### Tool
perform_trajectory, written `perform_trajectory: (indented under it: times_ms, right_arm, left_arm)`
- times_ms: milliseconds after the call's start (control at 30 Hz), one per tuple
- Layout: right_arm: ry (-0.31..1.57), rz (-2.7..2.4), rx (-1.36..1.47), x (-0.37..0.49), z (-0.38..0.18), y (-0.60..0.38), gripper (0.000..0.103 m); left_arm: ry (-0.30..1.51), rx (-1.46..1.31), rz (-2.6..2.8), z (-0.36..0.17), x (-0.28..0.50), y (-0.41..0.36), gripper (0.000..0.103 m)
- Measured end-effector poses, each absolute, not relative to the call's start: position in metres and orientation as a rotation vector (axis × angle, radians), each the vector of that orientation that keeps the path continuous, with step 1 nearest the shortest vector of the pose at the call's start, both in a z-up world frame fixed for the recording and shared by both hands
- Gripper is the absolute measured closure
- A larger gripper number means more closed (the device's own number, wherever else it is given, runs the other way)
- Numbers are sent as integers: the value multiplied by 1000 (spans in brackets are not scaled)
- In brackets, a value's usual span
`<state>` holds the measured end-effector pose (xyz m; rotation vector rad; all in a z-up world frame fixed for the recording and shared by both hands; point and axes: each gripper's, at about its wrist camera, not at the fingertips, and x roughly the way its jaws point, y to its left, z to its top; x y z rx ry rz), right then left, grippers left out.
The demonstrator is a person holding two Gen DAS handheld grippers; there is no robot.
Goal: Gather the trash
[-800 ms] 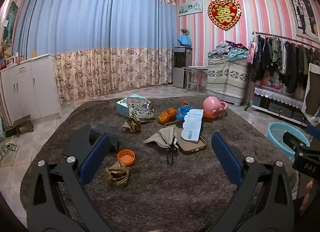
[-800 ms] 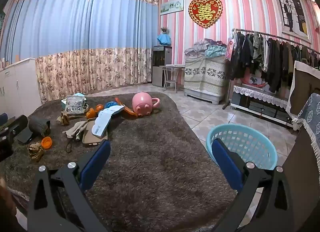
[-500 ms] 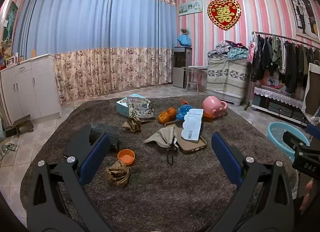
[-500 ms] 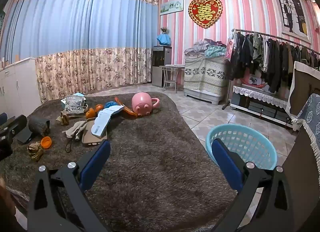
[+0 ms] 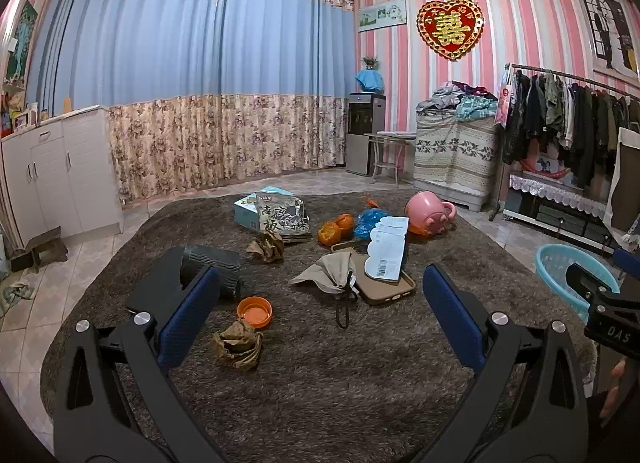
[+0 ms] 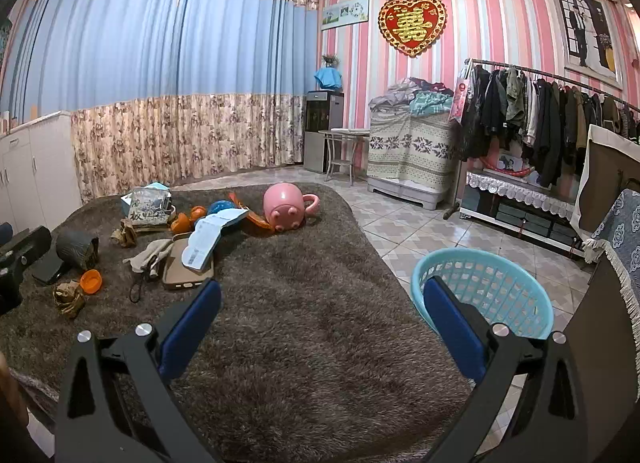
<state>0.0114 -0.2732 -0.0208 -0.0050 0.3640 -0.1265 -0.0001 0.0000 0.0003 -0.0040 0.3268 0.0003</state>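
My left gripper [image 5: 320, 311] and right gripper [image 6: 320, 315]: both wide apart, empty | brown paper ball [image 5: 238, 345]: light, soft, squashy | I pinch its middle | goes in blue basket [image 6: 480, 287]

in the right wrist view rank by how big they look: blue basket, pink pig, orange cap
1. blue basket, though it lies nearest the camera, which inflates it
2. pink pig
3. orange cap, clearly smallest
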Motion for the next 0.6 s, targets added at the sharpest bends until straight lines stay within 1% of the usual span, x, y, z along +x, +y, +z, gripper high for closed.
perform_trajectory:
  times_ms: [600]
  right_arm:
    - [366,-127,-10,12,-22,-273,4]
  left_arm:
    - [327,-5,1,0,0,0,5]
